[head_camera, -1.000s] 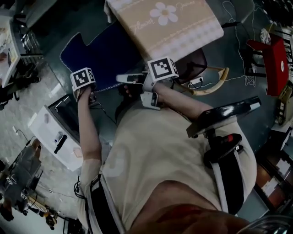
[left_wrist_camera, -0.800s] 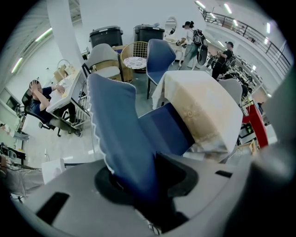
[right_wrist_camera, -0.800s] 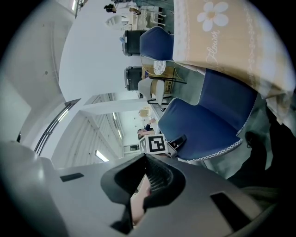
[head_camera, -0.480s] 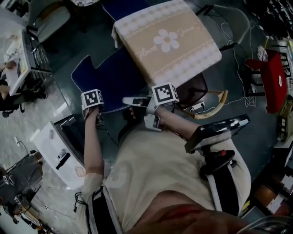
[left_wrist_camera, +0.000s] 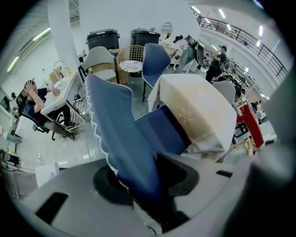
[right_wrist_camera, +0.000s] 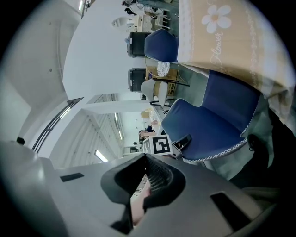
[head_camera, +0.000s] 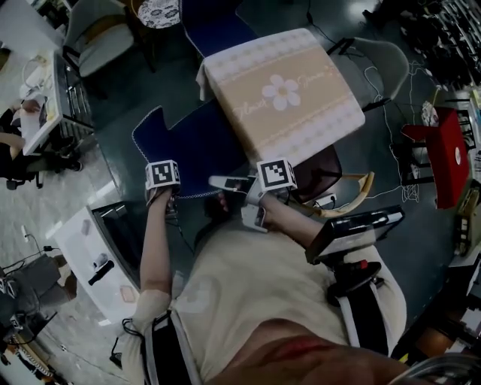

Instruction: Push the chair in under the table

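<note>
Grippers sit just ahead of the person's torso (head_camera: 255, 301): the right gripper (right_wrist_camera: 147, 178) lies roughly level, jaws closed together on nothing, and the left gripper (left_wrist_camera: 144, 180) points steeply down, jaws clamped on the top edge of the blue chair (head_camera: 188, 139) back. Its seat reaches partly under the near-left edge of the cloth-covered table (head_camera: 255, 83), with the back well clear of that edge. Beyond the table stand a second blue chair (head_camera: 214, 22) and a grey chair (head_camera: 94, 34).

Chair (head_camera: 192, 143): matt navy cloth cover, white scalloped trim. Counter (head_camera: 279, 94) at 12 o'clock: beige printed cloth, matt. Floor (head_camera: 124, 109): smooth, glossy grey-green.
</note>
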Demonstrator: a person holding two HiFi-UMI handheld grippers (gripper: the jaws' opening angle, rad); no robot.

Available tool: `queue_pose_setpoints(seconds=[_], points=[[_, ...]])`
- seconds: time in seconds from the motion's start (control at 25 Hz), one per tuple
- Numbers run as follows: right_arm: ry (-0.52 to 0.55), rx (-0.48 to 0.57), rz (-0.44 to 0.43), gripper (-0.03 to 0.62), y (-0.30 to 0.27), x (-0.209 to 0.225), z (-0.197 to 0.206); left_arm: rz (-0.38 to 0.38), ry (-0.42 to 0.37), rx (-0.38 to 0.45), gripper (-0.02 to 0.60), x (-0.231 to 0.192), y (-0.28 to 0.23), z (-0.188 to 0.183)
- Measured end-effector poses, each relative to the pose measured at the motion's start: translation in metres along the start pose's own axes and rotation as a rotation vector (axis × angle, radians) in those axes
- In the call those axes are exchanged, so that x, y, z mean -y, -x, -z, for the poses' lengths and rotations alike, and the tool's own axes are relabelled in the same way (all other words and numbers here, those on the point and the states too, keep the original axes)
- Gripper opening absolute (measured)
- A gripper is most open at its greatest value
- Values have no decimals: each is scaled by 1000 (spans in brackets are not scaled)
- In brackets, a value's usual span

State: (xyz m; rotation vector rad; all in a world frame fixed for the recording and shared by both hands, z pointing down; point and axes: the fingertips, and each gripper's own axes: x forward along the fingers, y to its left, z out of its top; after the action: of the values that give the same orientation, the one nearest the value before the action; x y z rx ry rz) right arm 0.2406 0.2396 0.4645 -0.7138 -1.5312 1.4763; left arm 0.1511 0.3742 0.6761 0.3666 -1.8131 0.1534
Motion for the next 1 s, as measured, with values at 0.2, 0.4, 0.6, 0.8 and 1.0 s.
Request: queue_pose_setpoints(seconds=[0.2,0.4,0.6,0.8,1.0], points=[[3,10,10,11,-4,1,9,29,12,23,143,0,1,0],[14,16,7,11,-7,0,22,44,15,42,146,2,0,2],[-1,28,15,11,-8,2,24,72,44,57,153,4,1,-6],[-4,37,4,11,-7,-1,31,59,-4,21,160,6,1,-6],[16,2,2,11,-6,-4,35,63,47,42,164,3,3,-5]])
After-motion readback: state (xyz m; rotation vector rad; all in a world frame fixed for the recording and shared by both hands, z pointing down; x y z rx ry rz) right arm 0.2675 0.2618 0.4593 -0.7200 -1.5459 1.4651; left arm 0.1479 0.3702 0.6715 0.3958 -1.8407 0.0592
